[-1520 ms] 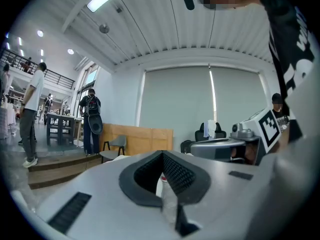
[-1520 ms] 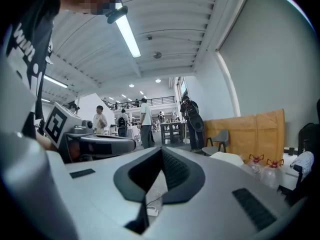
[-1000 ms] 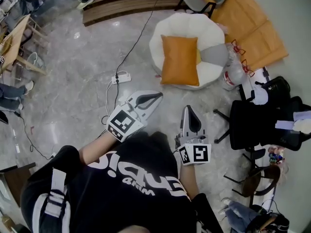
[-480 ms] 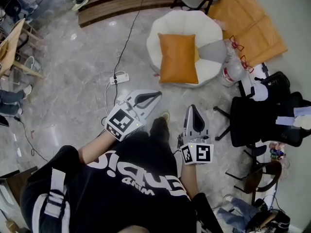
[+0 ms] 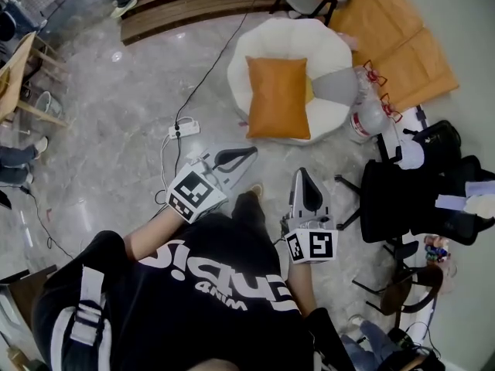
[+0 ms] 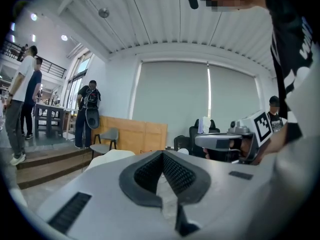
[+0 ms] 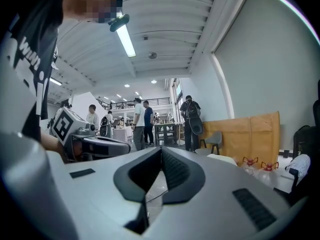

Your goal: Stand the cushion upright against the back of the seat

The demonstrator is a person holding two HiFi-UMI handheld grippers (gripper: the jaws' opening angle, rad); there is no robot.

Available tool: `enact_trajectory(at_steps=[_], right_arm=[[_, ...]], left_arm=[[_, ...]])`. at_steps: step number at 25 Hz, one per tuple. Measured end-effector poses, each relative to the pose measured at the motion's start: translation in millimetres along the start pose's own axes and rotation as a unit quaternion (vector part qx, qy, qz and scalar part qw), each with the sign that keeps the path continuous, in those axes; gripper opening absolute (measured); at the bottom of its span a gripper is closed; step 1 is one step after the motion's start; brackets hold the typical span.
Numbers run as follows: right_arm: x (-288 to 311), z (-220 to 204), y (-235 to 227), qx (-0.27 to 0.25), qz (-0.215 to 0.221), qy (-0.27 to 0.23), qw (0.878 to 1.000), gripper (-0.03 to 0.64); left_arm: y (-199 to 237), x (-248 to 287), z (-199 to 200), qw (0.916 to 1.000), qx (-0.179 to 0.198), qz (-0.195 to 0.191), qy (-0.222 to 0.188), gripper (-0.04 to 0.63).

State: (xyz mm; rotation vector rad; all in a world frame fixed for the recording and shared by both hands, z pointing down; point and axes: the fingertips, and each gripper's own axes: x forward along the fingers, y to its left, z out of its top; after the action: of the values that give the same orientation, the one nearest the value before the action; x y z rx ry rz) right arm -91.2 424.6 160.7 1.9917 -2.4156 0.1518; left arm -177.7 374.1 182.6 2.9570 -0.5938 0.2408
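the orange cushion (image 5: 278,97) lies on the round white seat (image 5: 288,37), on the far side of the grey floor (image 5: 116,122). the left gripper (image 5: 247,154) and the right gripper (image 5: 303,174) are near the person, well apart from the seat, and point toward it. both have their jaws shut tight together. they hold nothing.

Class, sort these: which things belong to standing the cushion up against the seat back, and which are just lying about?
Job in hand: orange cushion, white seat, left gripper, right gripper.
Lying about: power strip, water jugs, black office chair, wooden boards.
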Motion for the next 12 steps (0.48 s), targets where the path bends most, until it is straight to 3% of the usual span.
enact_trajectory(at_steps=[12], right_arm=[[51.6,15.3,-76.6,-0.020,0.032,-0.003,0.999,0.021]], left_arm=[[29.8,90.4,36.7,0.9999,-0.008,0.009,-0.005,0.006]])
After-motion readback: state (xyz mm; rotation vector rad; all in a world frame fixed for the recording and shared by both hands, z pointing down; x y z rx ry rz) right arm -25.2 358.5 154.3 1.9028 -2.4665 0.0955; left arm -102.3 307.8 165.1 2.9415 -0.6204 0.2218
